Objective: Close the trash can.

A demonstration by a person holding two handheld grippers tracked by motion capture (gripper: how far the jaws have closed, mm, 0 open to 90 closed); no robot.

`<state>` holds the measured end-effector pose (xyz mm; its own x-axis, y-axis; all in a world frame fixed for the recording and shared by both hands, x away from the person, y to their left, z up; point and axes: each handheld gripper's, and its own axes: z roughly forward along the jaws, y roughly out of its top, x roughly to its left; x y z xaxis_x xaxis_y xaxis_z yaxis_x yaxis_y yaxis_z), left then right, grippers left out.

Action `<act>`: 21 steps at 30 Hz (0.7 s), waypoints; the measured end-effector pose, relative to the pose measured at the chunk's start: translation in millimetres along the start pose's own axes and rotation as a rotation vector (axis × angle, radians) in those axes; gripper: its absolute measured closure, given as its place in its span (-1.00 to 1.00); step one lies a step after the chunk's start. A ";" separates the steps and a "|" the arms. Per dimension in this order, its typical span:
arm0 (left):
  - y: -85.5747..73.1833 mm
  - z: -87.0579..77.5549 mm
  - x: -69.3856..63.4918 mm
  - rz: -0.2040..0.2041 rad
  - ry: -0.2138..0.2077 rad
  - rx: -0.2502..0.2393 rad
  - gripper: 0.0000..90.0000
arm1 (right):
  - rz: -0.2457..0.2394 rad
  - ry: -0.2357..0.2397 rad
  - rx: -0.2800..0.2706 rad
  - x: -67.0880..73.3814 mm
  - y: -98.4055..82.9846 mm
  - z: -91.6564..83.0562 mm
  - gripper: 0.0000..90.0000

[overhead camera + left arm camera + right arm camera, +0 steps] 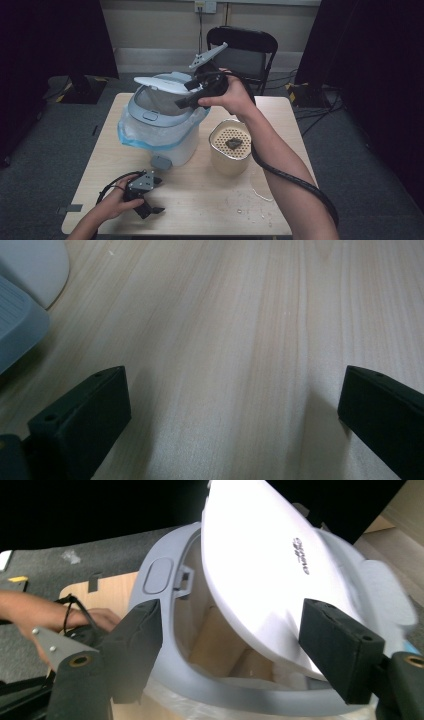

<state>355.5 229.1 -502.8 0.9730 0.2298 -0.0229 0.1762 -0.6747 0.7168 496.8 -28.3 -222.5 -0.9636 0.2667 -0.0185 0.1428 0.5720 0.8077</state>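
One small grey printed mark, perhaps a brand logo, stands on the white bin lid (280, 575), toward its 2 o'clock edge; too blurred to read.

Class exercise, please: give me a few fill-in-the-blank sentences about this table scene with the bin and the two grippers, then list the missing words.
1. The bin's white lid is tilted ____, so the inside shows.
2. The left gripper rests on the ____ near its front edge, jaws apart.
3. The right gripper is held over the ____, with nothing between its jaws.
4. To the right of the bin stands a cream ____ with a perforated top.

Missing words: open; table; bin; container
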 end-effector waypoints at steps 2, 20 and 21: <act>0.0 0.1 0.0 0.000 0.000 -0.001 -1.00 | 0.005 0.011 0.004 1.7 -1.4 1.9 -0.44; 0.0 0.0 0.0 0.000 0.000 0.000 -1.00 | 0.079 0.084 0.010 6.2 -7.3 9.4 -0.11; 0.0 0.0 0.0 0.000 0.000 0.000 -1.00 | 0.086 0.089 0.008 6.3 -7.4 10.0 -0.04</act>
<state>355.5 229.1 -502.8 0.9731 0.2294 -0.0227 0.1758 -0.6745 0.7171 491.9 -23.1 -234.5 -0.9640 0.2451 0.1029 0.2268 0.5563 0.7995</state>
